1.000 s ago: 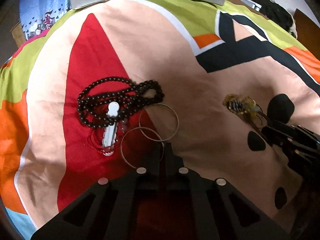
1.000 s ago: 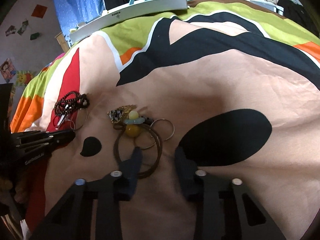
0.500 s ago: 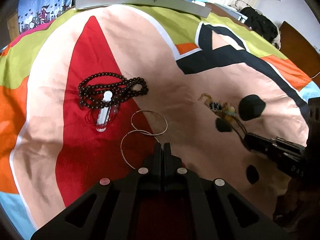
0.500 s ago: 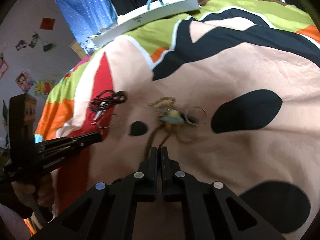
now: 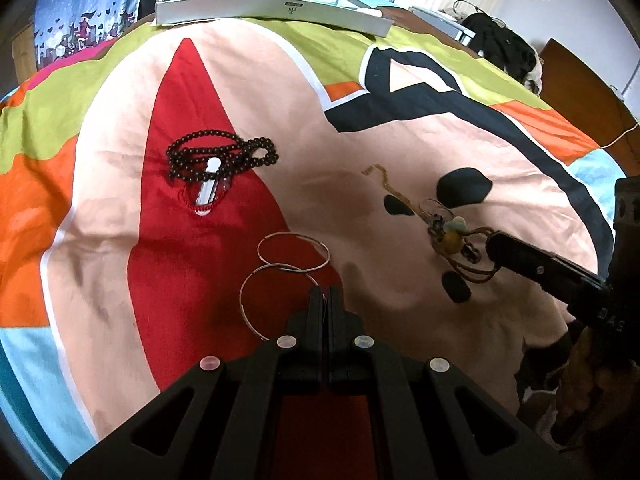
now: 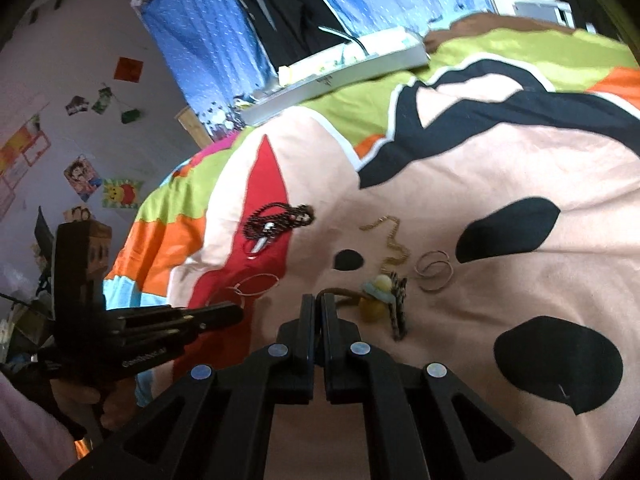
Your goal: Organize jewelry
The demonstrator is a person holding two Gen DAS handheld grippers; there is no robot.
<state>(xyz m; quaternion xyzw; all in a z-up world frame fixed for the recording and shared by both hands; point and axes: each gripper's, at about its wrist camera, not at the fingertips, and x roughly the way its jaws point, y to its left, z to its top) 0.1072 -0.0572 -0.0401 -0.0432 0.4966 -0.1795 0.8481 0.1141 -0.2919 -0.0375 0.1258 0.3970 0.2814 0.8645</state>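
Both claws are clenched: my left claw (image 5: 325,294) pinches a thin wire hoop (image 5: 276,300) on the bedspread (image 5: 400,152), my right claw (image 6: 318,300) grips the brown cord necklace (image 6: 374,300) lifted above it.

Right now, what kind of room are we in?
Most likely a bedroom. The jewelry lies on a colourful printed bedspread, a dark garment hangs in front of a blue curtain, and cartoon posters are stuck on the wall.
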